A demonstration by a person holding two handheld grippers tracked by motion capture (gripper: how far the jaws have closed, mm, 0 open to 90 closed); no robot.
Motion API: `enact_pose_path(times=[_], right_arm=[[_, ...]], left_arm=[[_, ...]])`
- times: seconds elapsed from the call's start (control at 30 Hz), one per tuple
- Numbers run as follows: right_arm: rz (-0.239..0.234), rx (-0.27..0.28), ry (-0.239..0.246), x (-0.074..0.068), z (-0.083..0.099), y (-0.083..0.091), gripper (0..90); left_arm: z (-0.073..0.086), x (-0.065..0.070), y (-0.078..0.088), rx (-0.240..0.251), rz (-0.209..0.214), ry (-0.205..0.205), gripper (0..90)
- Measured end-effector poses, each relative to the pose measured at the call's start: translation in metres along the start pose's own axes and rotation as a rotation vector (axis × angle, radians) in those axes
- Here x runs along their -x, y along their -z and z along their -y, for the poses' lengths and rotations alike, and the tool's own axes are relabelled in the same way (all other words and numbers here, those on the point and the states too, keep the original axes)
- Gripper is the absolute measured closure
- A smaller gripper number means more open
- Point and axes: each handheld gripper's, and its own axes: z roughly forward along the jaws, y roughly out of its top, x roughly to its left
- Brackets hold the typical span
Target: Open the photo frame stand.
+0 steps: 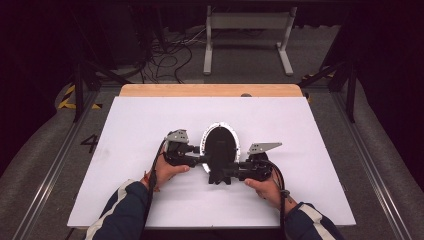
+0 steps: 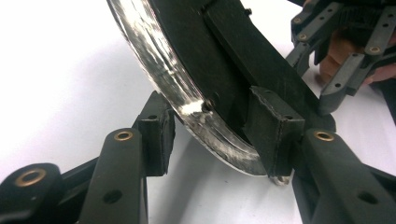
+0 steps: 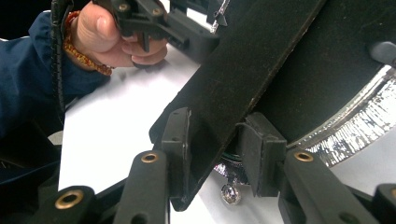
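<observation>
An oval frame (image 1: 220, 142) with a black back and a glittering silver rim (image 2: 187, 100) lies back-up at the middle of the white table. My left gripper (image 1: 200, 161) comes in from its left and is shut across the near rim, in the left gripper view (image 2: 212, 135) one pad under the silver edge and one on the black back. My right gripper (image 1: 227, 172) reaches from the right and is shut on the frame's flat black prop leg (image 3: 233, 88), which runs between the pads of that gripper (image 3: 217, 140). A small screw (image 3: 230, 192) shows below the leg.
A white sheet (image 1: 150, 120) covers the table, with a wooden strip (image 1: 210, 90) along its far edge. Beyond it on the floor are a white metal stand (image 1: 247, 22) and loose cables (image 1: 170, 55). The person's hand (image 3: 116, 42) holds the left gripper close by.
</observation>
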Motion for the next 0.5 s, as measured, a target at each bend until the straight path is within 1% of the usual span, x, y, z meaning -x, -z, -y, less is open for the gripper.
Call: enact_pose_path(times=[0.03, 0.2, 0.23, 0.27, 0.33, 0.37, 0.4, 0.5], right_arm=[[0.000, 0.001, -0.002, 0.000, 0.000, 0.000, 65.4], [-0.005, 0.008, 0.002, -0.003, 0.000, 0.003, 66.0], [-0.005, 0.008, 0.002, -0.003, 0.000, 0.003, 66.0], [-0.008, 0.010, 0.003, -0.004, -0.001, 0.003, 66.1], [-0.008, 0.020, 0.006, -0.005, -0.002, 0.005, 67.5], [-0.010, 0.024, 0.007, -0.005, -0.003, 0.006, 67.9], [-0.011, 0.028, 0.010, -0.006, -0.003, 0.007, 68.0], [-0.012, 0.035, 0.015, -0.008, -0.005, 0.009, 68.3]], left_arm=[[0.000, 0.000, 0.000, -0.009, 0.005, -0.011, 53.4], [-0.002, 0.004, 0.001, -0.010, 0.000, -0.027, 54.3], [-0.002, 0.005, 0.001, -0.012, -0.008, -0.034, 54.3], [-0.003, 0.006, 0.002, -0.007, -0.021, -0.053, 54.6], [-0.005, 0.009, 0.003, 0.005, -0.042, -0.067, 56.5], [-0.006, 0.010, 0.004, 0.006, -0.053, -0.083, 57.2], [-0.007, 0.012, 0.004, 0.008, -0.065, -0.089, 57.6], [-0.009, 0.015, 0.006, 0.020, -0.100, -0.121, 59.3]])
